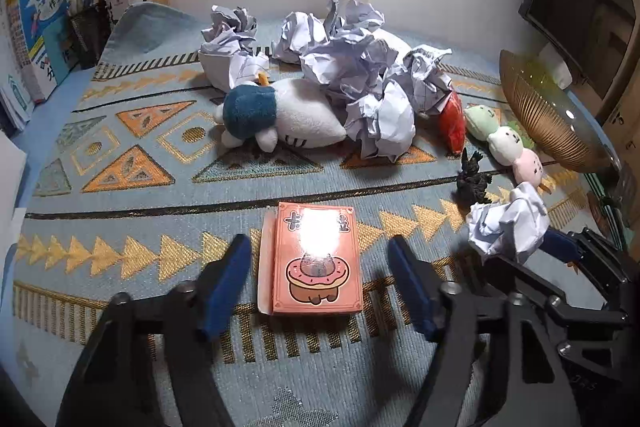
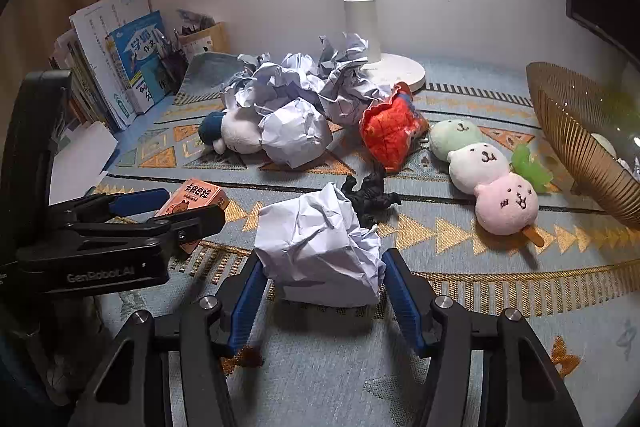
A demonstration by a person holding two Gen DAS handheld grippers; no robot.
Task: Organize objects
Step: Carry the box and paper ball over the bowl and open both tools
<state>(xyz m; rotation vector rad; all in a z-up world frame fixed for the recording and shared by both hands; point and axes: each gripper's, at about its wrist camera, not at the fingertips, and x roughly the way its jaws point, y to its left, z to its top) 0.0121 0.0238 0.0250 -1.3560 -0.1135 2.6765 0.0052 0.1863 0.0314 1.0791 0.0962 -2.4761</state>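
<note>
My left gripper (image 1: 320, 247) is open, its blue fingers on either side of a pink card box (image 1: 314, 263) with a donut picture, which lies flat on the patterned cloth. My right gripper (image 2: 320, 267) is shut on a crumpled paper ball (image 2: 320, 247), which also shows in the left wrist view (image 1: 506, 223). A small black figure (image 2: 370, 197) lies just behind the ball. The left gripper and box (image 2: 196, 197) show at the left of the right wrist view.
A heap of crumpled paper (image 1: 352, 67), a white and blue plush (image 1: 276, 115), a red pouch (image 2: 392, 129) and a three-ball plush skewer (image 2: 484, 171) lie further back. A gold wire basket (image 2: 580, 139) stands at right, a lamp base (image 2: 384, 67) behind, books (image 1: 36, 27) at left.
</note>
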